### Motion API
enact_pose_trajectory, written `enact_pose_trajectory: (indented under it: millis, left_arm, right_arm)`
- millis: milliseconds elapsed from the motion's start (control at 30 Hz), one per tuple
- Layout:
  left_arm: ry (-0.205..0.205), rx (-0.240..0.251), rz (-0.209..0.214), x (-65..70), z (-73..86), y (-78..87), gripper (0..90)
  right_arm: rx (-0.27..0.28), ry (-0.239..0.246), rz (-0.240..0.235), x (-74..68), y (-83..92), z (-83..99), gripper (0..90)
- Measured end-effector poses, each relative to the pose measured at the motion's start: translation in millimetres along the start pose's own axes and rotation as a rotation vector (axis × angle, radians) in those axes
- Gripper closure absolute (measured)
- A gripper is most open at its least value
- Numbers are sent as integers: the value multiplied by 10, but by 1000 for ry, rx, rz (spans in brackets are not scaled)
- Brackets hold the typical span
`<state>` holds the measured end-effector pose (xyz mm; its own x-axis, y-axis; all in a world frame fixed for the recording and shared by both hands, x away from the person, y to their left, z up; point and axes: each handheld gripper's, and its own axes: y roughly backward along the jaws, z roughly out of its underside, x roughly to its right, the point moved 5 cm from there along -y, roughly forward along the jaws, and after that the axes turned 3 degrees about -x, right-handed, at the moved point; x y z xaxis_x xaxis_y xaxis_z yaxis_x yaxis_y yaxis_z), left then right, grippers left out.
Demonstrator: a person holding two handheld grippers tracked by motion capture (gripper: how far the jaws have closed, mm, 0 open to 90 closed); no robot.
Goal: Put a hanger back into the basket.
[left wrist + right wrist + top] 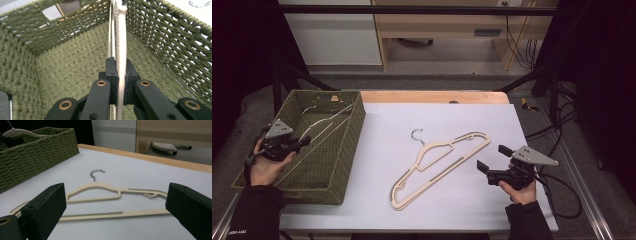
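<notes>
While my left gripper sits over the basket's left rim, its jaws are clamped nearly flat on a cream hanger; in the left gripper view the pads press both faces of the thin hanger edge-on, hanger running up and away between them. Basket is green woven, at the table's left edge, reaching toward the far-left corner. Inside it: that held hanger, tilted, lying slantwise from my gripper toward the basket's far-right corner, metal hook toward the far wall. Cannot tell whether its far end rests on the basket floor or against the wall. Thin pale bar runs just beside the gripped edge, same hanger.

Second hanger lies flat on the white sheet, mid-table, diagonal: hook toward the far edge, long bar running from near-centre to the right. Well apart from the basket.

Right gripper is near the table's right edge, jaws wide apart, holding nothing, touching nothing. It points at the right end of the flat hanger, just beside it, not in contact. In the right gripper view the hanger lies beyond and between the two spread jaws, hook away from me, basket at far left with the held hanger's shoulder above its rim.
</notes>
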<state>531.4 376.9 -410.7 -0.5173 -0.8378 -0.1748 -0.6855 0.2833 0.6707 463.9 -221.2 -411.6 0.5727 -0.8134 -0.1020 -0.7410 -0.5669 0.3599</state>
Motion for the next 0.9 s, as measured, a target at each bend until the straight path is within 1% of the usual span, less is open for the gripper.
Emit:
enact_pose_trajectory:
  millis: [67,133,200,233,267,300,333,400,500,600,633,733,800,833,867,900]
  left_arm:
    - [-12,-23,-3,56,16,-48,837]
    - [-11,-48,10,102,16,-76,823]
    - [-18,-66,16,122,26,-96,810]
    - [-10,-80,24,128,36,-107,805]
    - [-8,-89,18,136,47,-120,803]
    - [-10,-115,17,139,63,-127,797]
    - [-14,-128,21,140,82,-140,797]
    - [-4,-157,42,160,115,-158,773]
    - [-10,-168,53,186,123,-170,767]
    - [-4,-185,64,212,127,-184,754]
    - [-14,-191,65,215,129,-183,754]
    - [-10,-200,73,242,129,-182,721]
    - [-4,-196,78,258,127,-181,709]
    - [-7,-201,78,267,129,-180,700]
    - [-27,-213,70,273,130,-170,695]
    - [-27,-213,70,273,130,-170,696]
  right_arm:
    - [-2,2,-4,-2,0,2,37]
    - [0,1,-3,-7,-2,0,37]
    - [0,1,-4,-15,-5,-2,38]
    - [-1,2,-4,-19,-6,-2,38]
    - [-1,3,-5,-21,-8,-3,38]
    - [-1,4,-6,-24,-9,-3,38]
    - [-1,4,-6,-24,-9,-3,38]
    - [1,6,-7,-27,-10,-6,38]
    - [1,4,-9,-30,-9,-6,39]
    - [-1,3,-10,-40,-11,-8,39]
    - [-1,3,-10,-40,-11,-8,39]
    - [0,9,-12,-49,-21,-9,39]
    - [0,12,-14,-51,-22,-9,39]
    - [-2,7,-13,-57,-23,-9,39]
    - [1,12,-12,-62,-23,-15,39]
    - [1,12,-12,-62,-23,-15,39]
